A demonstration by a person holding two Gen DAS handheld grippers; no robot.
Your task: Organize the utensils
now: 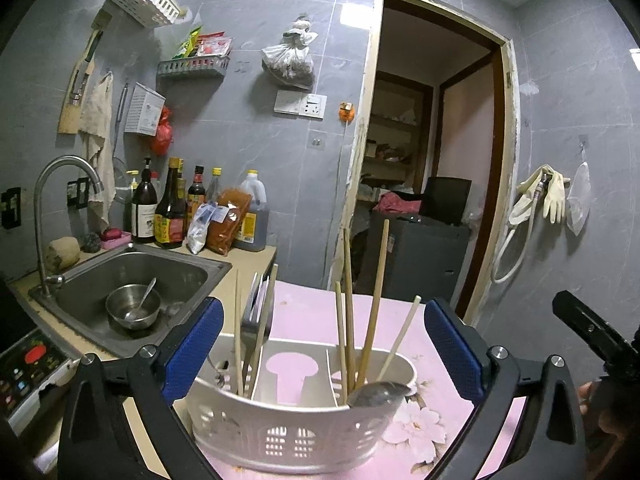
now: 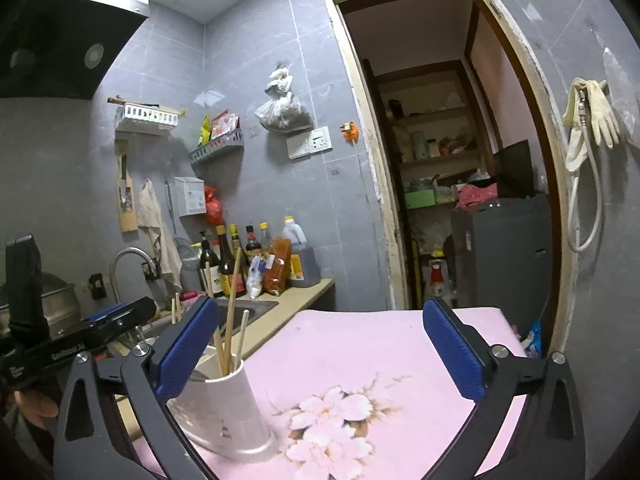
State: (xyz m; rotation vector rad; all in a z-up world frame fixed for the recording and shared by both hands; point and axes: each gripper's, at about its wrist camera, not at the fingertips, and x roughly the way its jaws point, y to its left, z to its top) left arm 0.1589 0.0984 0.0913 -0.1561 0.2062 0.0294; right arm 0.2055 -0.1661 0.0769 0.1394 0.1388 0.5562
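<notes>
We judge the sorting nearly done; chopsticks (image 1: 374,304) and a ladle (image 1: 378,394) stand in the holder (image 1: 288,428) on the pink bench (image 1: 320,320); left claw (image 1: 324,352) and right claw (image 2: 320,356) gape empty.

Utensil caddy (image 1: 288,432) stands on the tablecloth (image 1: 320,316) between the left fingers (image 1: 196,344). Chopsticks (image 1: 372,308) and a ladle (image 1: 378,394) occupy its right compartment. Sink (image 1: 132,276) lies beyond the left finger, holding a bowl (image 1: 132,308).
</notes>
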